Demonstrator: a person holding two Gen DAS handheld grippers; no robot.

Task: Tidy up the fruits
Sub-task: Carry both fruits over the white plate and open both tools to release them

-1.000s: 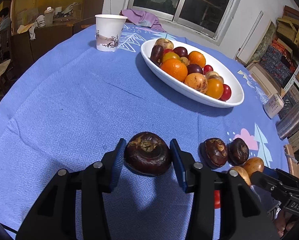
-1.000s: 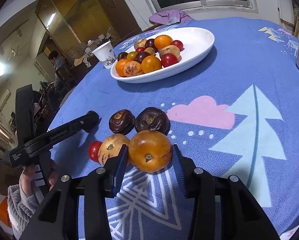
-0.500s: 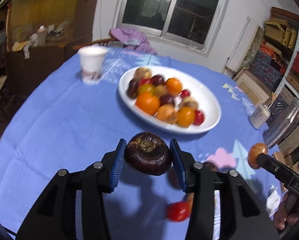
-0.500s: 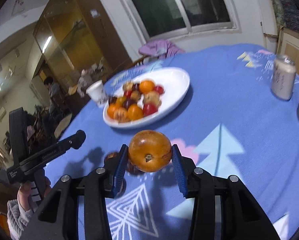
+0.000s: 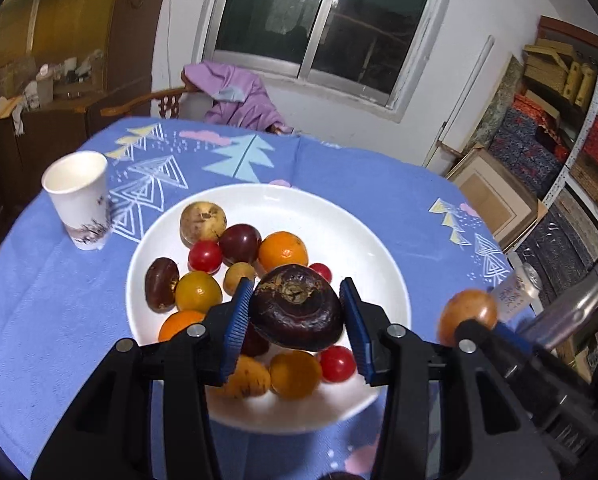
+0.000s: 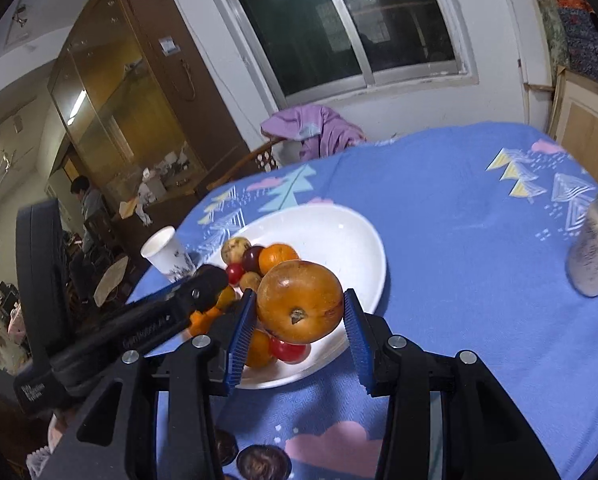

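1. The left gripper (image 5: 297, 318) has its jaws clamped on a dark fruit (image 5: 297, 312), pads on its round flanks, above the near half of the plate (image 5: 363, 248).
2. The right gripper (image 6: 299, 316) pinches an orange fruit (image 6: 299, 306) the same way, just short of the plate's near rim.
3. Both fruits look small, light and firm-skinned, but round and likely to roll; gripping across the widest part seems soundest.
4. Farther off, the plate's heaped fruit leaves bare space on the right side.

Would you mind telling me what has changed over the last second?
Both grippers lifted their fruit off the cloth and carried it over the plate: left gripper with the dark fruit, right gripper with the orange-brown fruit. Both grips stayed shut; the cup stayed put.
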